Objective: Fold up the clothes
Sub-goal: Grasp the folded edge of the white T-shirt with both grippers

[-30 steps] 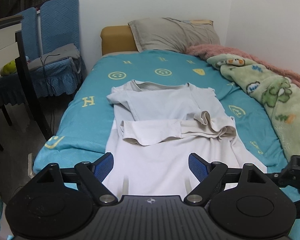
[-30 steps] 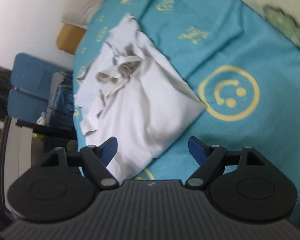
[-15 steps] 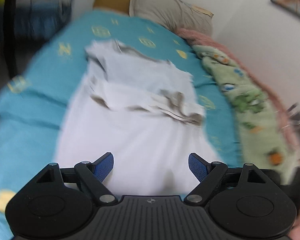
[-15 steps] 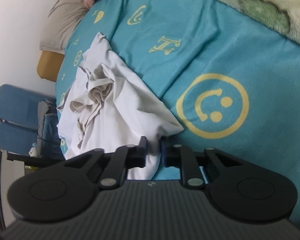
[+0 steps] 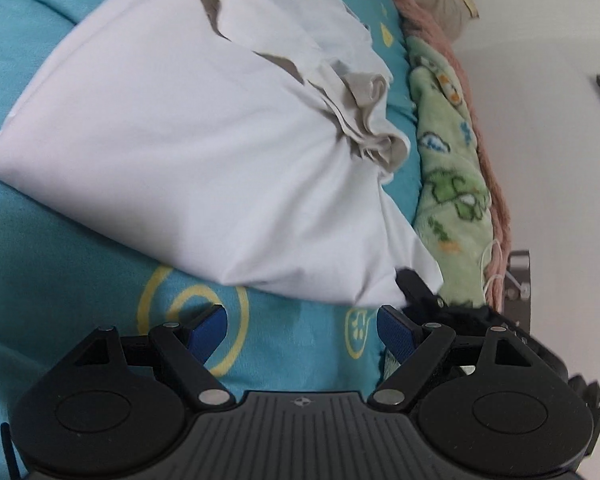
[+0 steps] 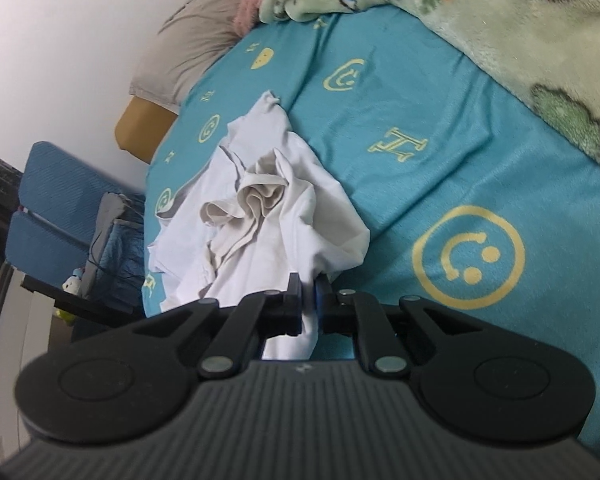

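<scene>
A white T-shirt (image 5: 204, 140) with its sleeves folded in lies on the teal bed sheet (image 5: 60, 280). My left gripper (image 5: 302, 326) is open and empty, just short of the shirt's bottom hem, over the sheet. My right gripper (image 6: 308, 300) is shut on the shirt's bottom corner (image 6: 306, 328), and the cloth bunches up from it toward the rest of the shirt (image 6: 260, 208). The right gripper's black fingers also show at the shirt's corner in the left wrist view (image 5: 416, 284).
A green patterned blanket (image 5: 452, 184) and a pink one lie along the wall side of the bed. A grey pillow (image 6: 196, 40) sits at the head. Blue chairs (image 6: 60, 208) and a dark desk stand beside the bed.
My right gripper has closed on the shirt's bottom corner and lifted it, bunching the cloth. My left gripper has swung down and in toward the hem, still open.
</scene>
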A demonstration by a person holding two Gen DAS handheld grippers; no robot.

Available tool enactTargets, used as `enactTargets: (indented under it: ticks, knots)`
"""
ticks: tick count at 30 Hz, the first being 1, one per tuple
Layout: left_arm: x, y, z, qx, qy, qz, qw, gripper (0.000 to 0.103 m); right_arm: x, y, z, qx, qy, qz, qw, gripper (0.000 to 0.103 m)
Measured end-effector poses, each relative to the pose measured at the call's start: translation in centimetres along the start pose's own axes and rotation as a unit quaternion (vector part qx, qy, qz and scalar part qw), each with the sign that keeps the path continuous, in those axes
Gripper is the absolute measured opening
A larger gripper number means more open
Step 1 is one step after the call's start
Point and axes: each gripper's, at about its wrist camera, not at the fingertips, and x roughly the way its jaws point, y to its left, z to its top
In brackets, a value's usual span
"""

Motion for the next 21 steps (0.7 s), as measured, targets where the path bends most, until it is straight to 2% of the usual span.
enactTargets:
  ticks: [3, 7, 8, 10, 13, 15, 17, 18, 21]
  knots:
    - [-1.0, 1.1, 0.6, -0.035, -0.048, 0.005, 0.9982, 0.083, -0.3, 0.0, 0.0, -0.002, -0.007, 0.005, 1.000, 0.009]
    - [-2.4, 3.1, 1.3, -0.087, -0.105, 0.012, 0.9906, 0.079, -0.6, 0.1, 0.0, -0.006, -0.014, 0.008, 1.000, 0.009]
    - [-2.7, 3.3, 1.3, -0.090, -0.121, 0.022, 0.9882, 0.076, -0.6, 0.1, 0.0, -0.006, -0.015, 0.009, 1.000, 0.009]
    - [-3.6, 3.4, 1.2, -0.086, -0.160, 0.047, 0.9823, 0.075, -0.7, 0.1, 0.0, -0.005, -0.016, 0.010, 1.000, 0.009]
    - [-3.7, 3.5, 1.3, -0.088, -0.173, 0.046, 0.9799, 0.073, -0.6, -0.1, 0.1, 0.003, -0.013, 0.011, 1.000, 0.009]
    - [-3.8, 3.5, 1.4, -0.090, -0.181, 0.046, 0.9783, 0.066, -0.5, -0.3, 0.1, 0.009, -0.010, 0.012, 1.000, 0.009]
    - [-4.1, 3.5, 1.3, -0.088, -0.189, 0.047, 0.9768, 0.049, -0.4, -0.6, 0.1, 0.016, -0.006, 0.011, 1.000, 0.009]
    - [-4.2, 3.5, 1.3, -0.087, -0.194, 0.048, 0.9760, 0.044, -0.4, -0.7, 0.1, 0.020, -0.003, 0.010, 1.000, 0.009]
    - [-4.9, 3.5, 1.2, -0.086, -0.214, 0.047, 0.9720, 0.010, -0.3, -1.0, 0.0, 0.031, 0.004, 0.007, 0.999, 0.009]
